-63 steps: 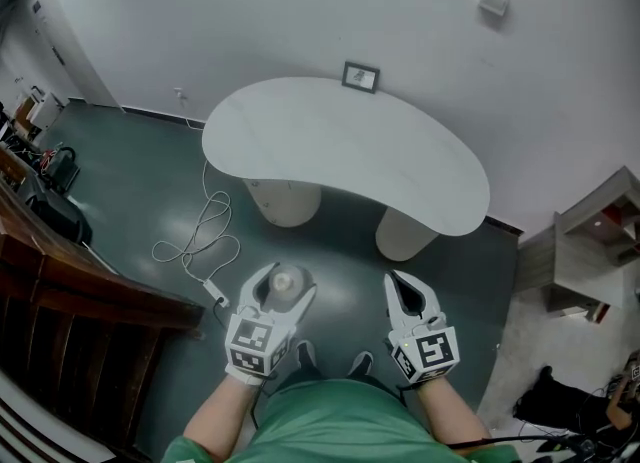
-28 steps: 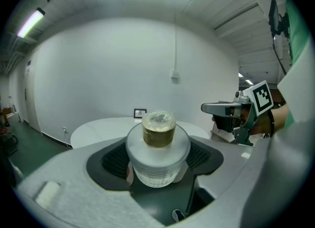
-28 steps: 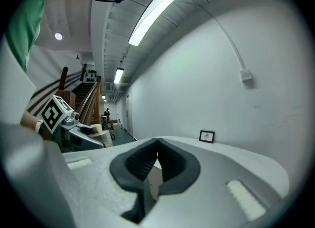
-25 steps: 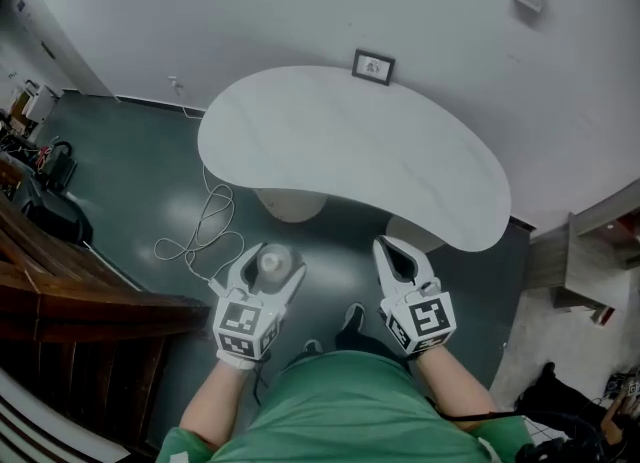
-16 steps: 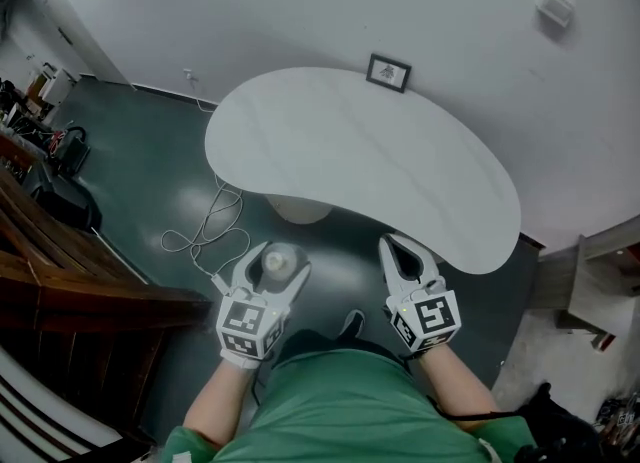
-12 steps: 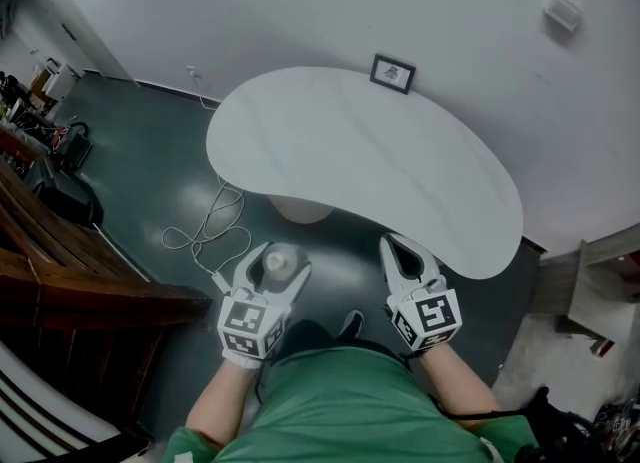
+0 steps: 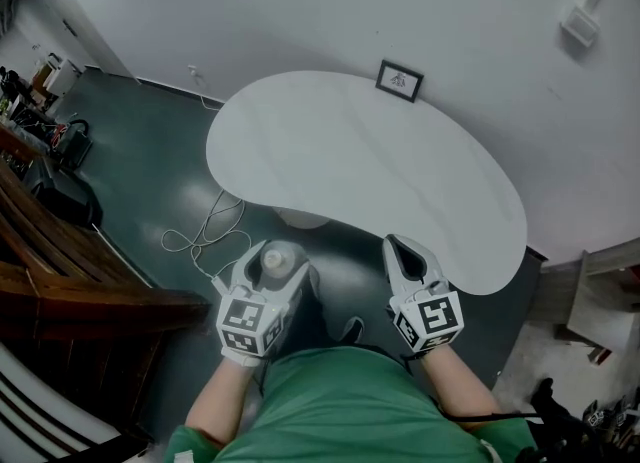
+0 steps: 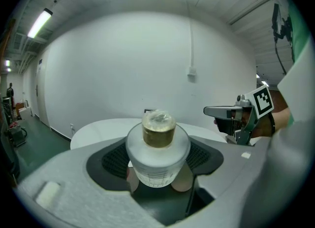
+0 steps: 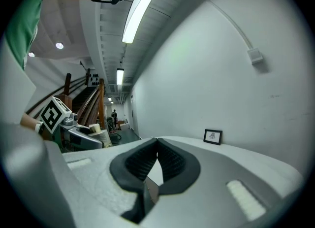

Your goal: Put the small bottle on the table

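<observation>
**One small bottle, held short of the table**

The single small bottle (image 8: 158, 149) had a pale translucent body, a brownish neck and a clear top. Of the two tongs, the left tongs (image 7: 276, 255) were clamped on it above the dark floor (image 7: 150, 181), near the one white table (image 7: 370, 166). The right tongs (image 7: 399, 245) were pressed together, empty. Only the left gripper view showed faint print on the bottle. Only the head view showed a looped cable (image 7: 205, 236).

We see a white kidney-shaped table (image 7: 370, 171) standing on a dark green floor (image 7: 150, 171). Its top is bare but for a small framed picture (image 7: 399, 80), which seems to stand at the far edge by the wall. A pale cable (image 7: 205, 236) lies looped on the floor beside the table.
</observation>
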{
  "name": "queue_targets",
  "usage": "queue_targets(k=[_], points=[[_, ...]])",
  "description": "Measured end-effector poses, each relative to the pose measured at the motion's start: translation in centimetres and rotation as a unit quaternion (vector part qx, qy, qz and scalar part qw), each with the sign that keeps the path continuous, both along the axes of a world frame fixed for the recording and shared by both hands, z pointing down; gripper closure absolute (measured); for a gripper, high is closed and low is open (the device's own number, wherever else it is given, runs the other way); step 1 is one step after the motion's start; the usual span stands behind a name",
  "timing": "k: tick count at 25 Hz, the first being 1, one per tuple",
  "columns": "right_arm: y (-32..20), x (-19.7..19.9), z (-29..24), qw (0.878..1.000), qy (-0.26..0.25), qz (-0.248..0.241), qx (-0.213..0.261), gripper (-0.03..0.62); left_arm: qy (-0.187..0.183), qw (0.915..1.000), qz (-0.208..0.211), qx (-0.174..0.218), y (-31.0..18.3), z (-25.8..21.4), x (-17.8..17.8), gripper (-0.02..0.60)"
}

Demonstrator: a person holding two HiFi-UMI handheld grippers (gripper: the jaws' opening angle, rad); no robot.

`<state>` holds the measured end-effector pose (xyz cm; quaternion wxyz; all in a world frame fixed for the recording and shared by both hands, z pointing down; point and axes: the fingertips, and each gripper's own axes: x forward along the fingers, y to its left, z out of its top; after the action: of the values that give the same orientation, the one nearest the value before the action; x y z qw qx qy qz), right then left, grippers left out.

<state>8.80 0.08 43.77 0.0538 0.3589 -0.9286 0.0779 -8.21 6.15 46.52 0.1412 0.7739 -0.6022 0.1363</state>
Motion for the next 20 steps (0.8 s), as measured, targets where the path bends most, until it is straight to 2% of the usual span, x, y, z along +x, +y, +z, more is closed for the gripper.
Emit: queue_targets(k=[5, 10, 20], points=[[-2.6, -0.8, 0.3, 1.000, 0.006, 0.023, -0.001, 0.591, -0.008, 0.9996, 0.028, 0.004, -4.0, 0.3, -0.9, 0.236], [-6.5, -1.7, 0.3, 0.999, 0.016, 0.051, -0.003, 0.591, 0.006, 0.9984, 0.055, 0.006, -8.6, 0.0, -2.1, 0.236], [-12.9, -5.2, 0.8, 0.994, 0.029, 0.100, -0.016, 0.591, 0.008, 0.9939, 0.110, 0.002, -16.4, 1.0, -5.5, 0.236]])
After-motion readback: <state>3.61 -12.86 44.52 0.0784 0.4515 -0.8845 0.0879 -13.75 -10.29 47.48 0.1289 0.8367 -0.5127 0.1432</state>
